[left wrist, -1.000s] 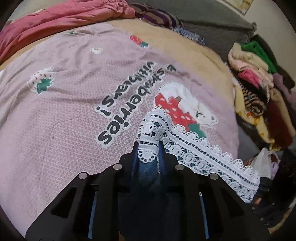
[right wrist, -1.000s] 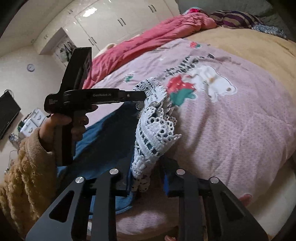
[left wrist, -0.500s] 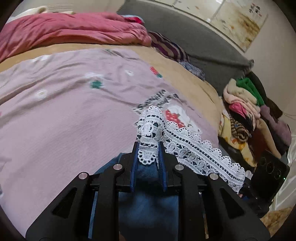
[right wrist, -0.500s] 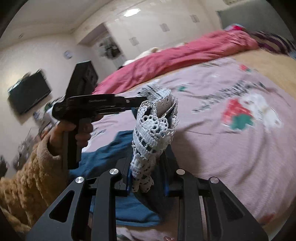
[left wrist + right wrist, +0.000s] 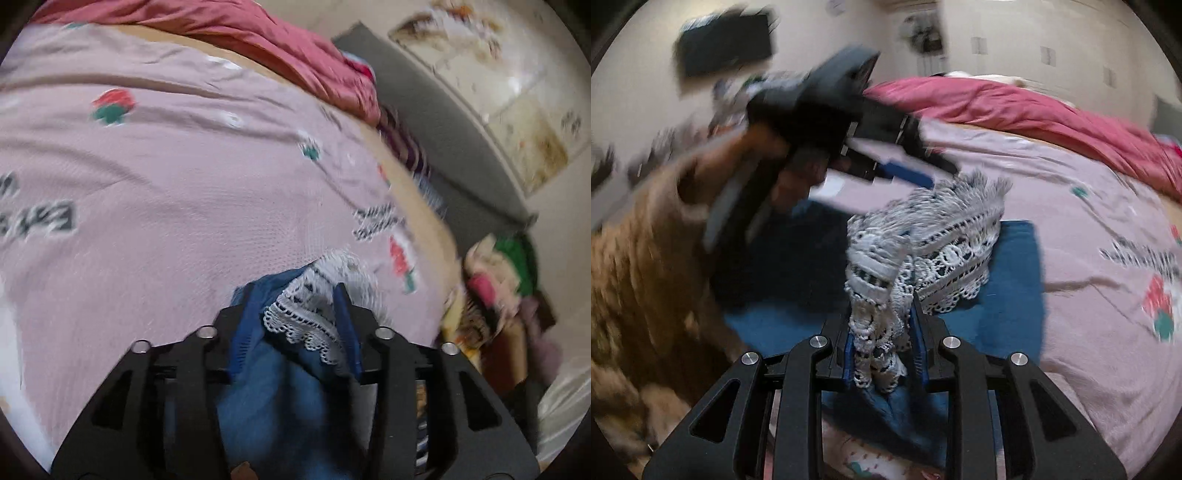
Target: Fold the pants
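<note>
The pants are blue denim [image 5: 1012, 280] with a white lace hem [image 5: 945, 243]. They lie bunched on the pink quilt [image 5: 1108, 229] at the bed's near edge. My right gripper [image 5: 884, 339] is shut on the lace hem. My left gripper [image 5: 295, 314] has its jaws spread apart around lace [image 5: 306, 317] and denim [image 5: 280, 398]; they no longer pinch the cloth. In the right wrist view the left gripper [image 5: 916, 170] hovers just above the lace pile, held by a hand in a tan fuzzy sleeve [image 5: 639, 266].
A red blanket [image 5: 280, 48] lies along the far side of the bed. A heap of clothes [image 5: 498, 280] sits to the right, beside a grey headboard [image 5: 443, 122]. A dark TV [image 5: 727, 44] hangs on the wall. Both views are motion blurred.
Both grippers carried the lace hem over onto the blue denim. The left jaws have opened from a tight pinch. The right stays shut on the lace.
</note>
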The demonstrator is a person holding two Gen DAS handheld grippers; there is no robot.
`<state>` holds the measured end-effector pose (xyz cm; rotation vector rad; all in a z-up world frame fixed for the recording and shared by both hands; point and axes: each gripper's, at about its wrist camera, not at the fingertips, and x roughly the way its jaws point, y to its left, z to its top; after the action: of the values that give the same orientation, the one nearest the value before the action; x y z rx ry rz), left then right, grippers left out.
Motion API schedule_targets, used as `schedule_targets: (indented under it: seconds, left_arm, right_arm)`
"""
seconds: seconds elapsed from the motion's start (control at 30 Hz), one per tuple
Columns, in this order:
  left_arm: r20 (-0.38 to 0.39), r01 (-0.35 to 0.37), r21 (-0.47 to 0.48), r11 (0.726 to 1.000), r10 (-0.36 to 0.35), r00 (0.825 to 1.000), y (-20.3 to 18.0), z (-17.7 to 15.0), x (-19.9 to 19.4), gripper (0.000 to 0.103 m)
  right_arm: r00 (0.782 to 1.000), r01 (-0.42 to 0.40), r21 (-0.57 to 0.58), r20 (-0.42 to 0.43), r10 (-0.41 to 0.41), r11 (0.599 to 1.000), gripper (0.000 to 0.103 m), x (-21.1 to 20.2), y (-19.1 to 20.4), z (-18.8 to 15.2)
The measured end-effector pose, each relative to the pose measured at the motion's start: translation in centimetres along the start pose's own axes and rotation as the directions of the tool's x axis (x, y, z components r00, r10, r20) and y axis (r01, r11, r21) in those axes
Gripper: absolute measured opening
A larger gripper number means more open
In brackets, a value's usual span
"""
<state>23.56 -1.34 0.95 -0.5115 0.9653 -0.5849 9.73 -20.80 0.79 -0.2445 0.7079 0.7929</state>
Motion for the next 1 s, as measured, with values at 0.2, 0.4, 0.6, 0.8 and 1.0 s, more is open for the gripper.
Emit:
schedule_targets:
  seconds: [0.2, 0.4, 0.6, 0.8, 1.0]
  left_arm:
    - [-0.001, 0.014, -0.036, 0.999, -0.014, 1.0, 1.2, -1.6, -2.0, 0.061]
    - [-0.06, -0.096, -0.048, 0.994, 0.093, 0.994, 1.9, -2.1, 0.3, 0.061]
    - [-0.066, -0.132, -0.016, 0.991, 0.131, 0.989, 1.2, -2.1, 1.2, 0.013]
    - [-0.038, -0.16, 0.007, 0.987, 0.16, 0.986, 1.2, -2.3, 0.0, 0.013]
    - [-0.064, -0.133, -0.062, 0.989, 0.129, 0.99, 3.5, -2.7, 1.5, 0.019]
  right_arm:
    - [0.992, 0.043, -0.254, -0.104, -0.072, 0.966, 0.028, 2.9, 4.2, -1.2]
    - [0.993, 0.059, -0.312, -0.082, -0.089, 0.948, 0.035, 2.8, 5.0, -1.6]
    - [0.993, 0.108, -0.278, -0.019, -0.118, 0.955, 0.03, 1.2, 5.0, -2.1]
    - [0.998, 0.058, -0.365, 0.02, -0.055, 0.929, 0.026, 0.7, 7.6, -2.7]
    - [0.999, -0.019, -0.447, -0.041, 0.0, 0.894, 0.037, 2.0, 9.8, -3.2]
